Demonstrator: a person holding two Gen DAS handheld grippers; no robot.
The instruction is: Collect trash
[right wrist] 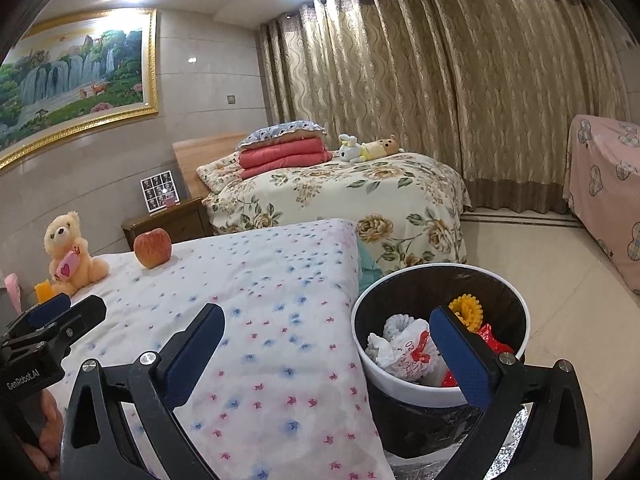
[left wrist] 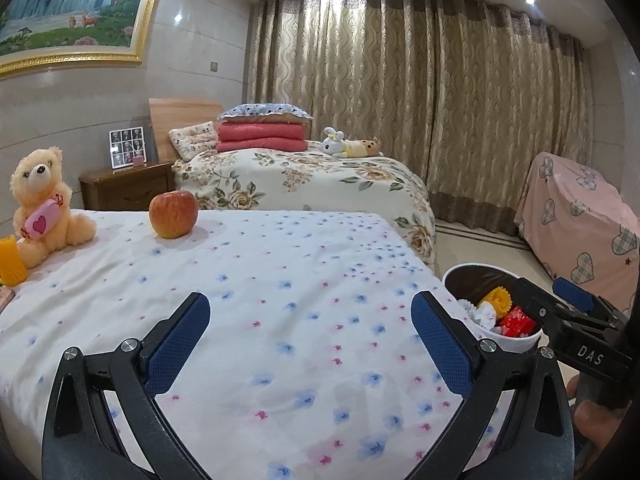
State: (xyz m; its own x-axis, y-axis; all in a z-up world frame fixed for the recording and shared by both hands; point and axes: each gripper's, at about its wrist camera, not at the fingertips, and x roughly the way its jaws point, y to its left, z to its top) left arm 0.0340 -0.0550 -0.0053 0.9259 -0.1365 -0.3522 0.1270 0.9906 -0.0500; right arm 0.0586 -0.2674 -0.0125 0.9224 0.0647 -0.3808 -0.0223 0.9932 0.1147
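**Two empty grippers, one filled bin**

Two grippers hang over the near end of the flower-print bed (left wrist: 280, 280), and both stand spread wide with nothing between their pads. The left gripper (left wrist: 310, 344) points across the bare sheet; the right gripper (right wrist: 326, 360) sits nearer the bed's right edge, its right finger crossing in front of the trash bin (right wrist: 516, 300).

The bin stands on the floor just beside the bed's near right corner. In it I count one yellow frilled piece (right wrist: 466, 308), one crumpled white wrapper with red print (right wrist: 408, 348), and red packaging (right wrist: 494, 340) whose pieces I cannot count.

On the bed, at its far left: one apple (left wrist: 174, 214), one teddy bear (left wrist: 40, 204) and one yellow object (left wrist: 10, 262), cut off by the frame. None looks like litter, and no loose scrap shows on the sheet, so the collecting seems near its end.

To finish well, sweep each camera over the far left corner and the floor before stopping. Keep the jaws wide, and steer the right finger clear of the bin's rim so it does not tip.
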